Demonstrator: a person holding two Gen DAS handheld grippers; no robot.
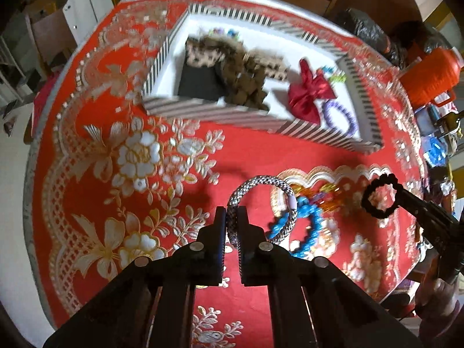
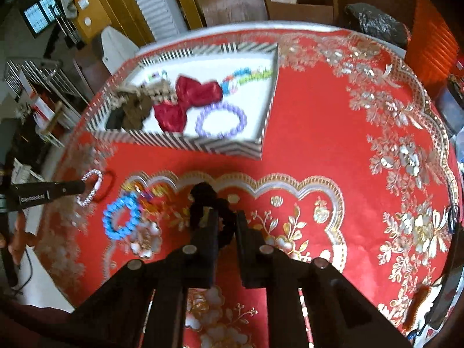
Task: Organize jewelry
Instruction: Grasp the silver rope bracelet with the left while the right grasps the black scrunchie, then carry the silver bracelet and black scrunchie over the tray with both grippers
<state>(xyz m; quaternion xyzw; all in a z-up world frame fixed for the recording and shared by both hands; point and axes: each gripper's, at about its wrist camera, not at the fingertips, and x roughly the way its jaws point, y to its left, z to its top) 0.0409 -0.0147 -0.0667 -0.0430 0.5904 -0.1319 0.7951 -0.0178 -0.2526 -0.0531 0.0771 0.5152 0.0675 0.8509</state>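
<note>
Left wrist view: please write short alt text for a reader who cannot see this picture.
The left gripper is shut on a silver braided bracelet above a red embroidered tablecloth. At right, the right gripper holds a black bracelet; a blue beaded bracelet lies below, and a striped box of jewelry stands behind.

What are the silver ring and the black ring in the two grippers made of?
The silver ring, pinched in the left gripper, looks like woven or braided cord with a metallic sheen: a checkered weave and a white tube joint show. The black ring in the right gripper looks like soft matte fabric or elastic, bumpy like a scrunchie; hard to be sure.
</note>
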